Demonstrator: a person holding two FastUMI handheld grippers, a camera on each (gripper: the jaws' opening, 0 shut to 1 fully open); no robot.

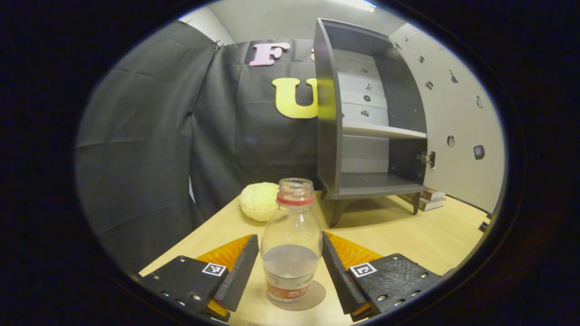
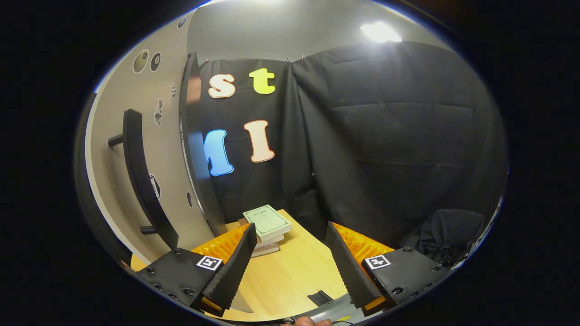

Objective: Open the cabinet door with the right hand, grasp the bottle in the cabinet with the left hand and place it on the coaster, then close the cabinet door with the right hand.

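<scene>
The cabinet (image 1: 362, 122) is seen with its door (image 1: 453, 127) open and both shelves bare. The clear bottle (image 1: 292, 240) is stood on the round coaster (image 1: 312, 299), near the counter's (image 1: 408, 231) front edge. The left tool (image 1: 290, 267) is spread around it, untouching. Closing is judged outstanding: the right tool (image 2: 287, 267) is held spread beside the door handle (image 2: 142, 181).

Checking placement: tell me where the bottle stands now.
In the left gripper view the bottle stands upright on the coaster, between the open left gripper's fingers.
</scene>
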